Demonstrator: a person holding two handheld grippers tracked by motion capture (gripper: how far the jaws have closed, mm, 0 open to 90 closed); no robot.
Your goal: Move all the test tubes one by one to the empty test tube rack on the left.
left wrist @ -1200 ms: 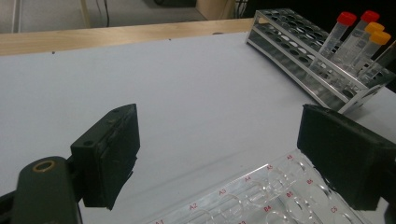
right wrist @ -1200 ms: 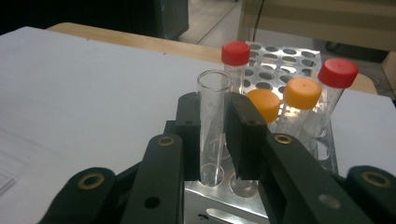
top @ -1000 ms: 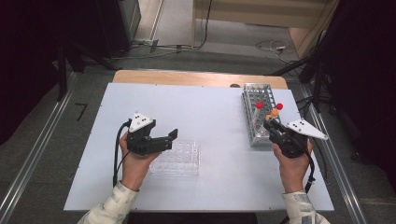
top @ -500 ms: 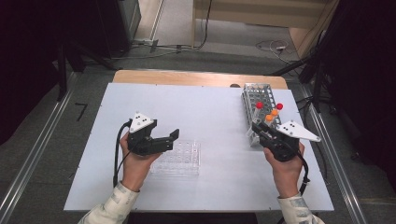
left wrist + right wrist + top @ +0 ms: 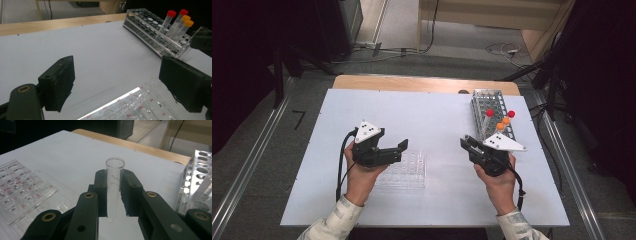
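White table (image 5: 422, 115): clear well-plate (image 5: 404, 172), tube rack (image 5: 490, 111).

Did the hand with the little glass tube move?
Yes. The right gripper slid left, away from the metal rack, toward the clear tray.

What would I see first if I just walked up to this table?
Probably the bright red and orange caps on tubes standing in the metal rack at the table's far right. Next, the right gripper pinching an open clear tube upright, and the left gripper open over a clear tray.
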